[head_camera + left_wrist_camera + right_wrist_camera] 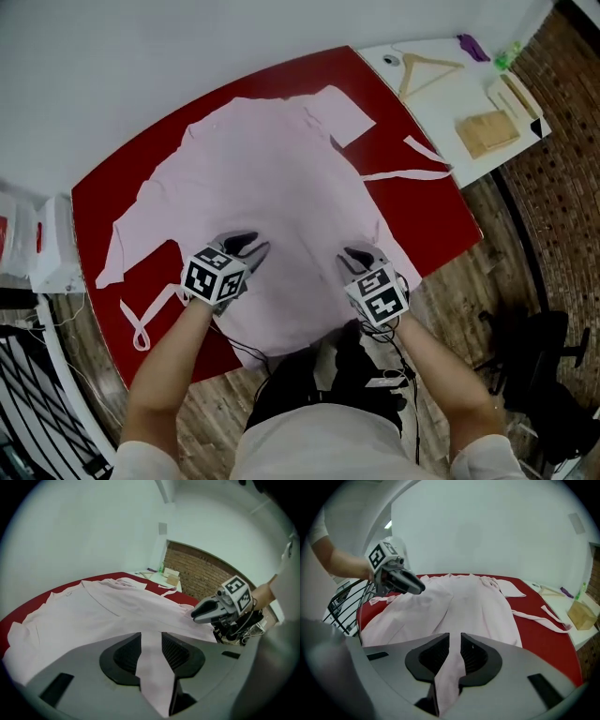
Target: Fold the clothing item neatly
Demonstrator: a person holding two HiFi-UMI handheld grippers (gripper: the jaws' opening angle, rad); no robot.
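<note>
A pale pink robe [272,178] lies spread on the red table [422,202], collar at the far side, sleeves out to the left and far right. My left gripper [246,246] is shut on the robe's near hem, and the pink cloth [151,667] runs between its jaws. My right gripper [361,255] is shut on the same hem further right, with a fold of cloth [451,672] pinched between its jaws. Both hold the hem lifted above the table, side by side. Each gripper shows in the other's view: the right gripper [208,610] and the left gripper [410,584].
The robe's belt ties trail off at the left [141,323] and the right [412,172]. A white side table [441,103] at the far right carries a wooden hanger [422,67], a wooden block [487,131] and small items. A wire rack [33,403] stands at the lower left, dark gear [539,375] on the floor at right.
</note>
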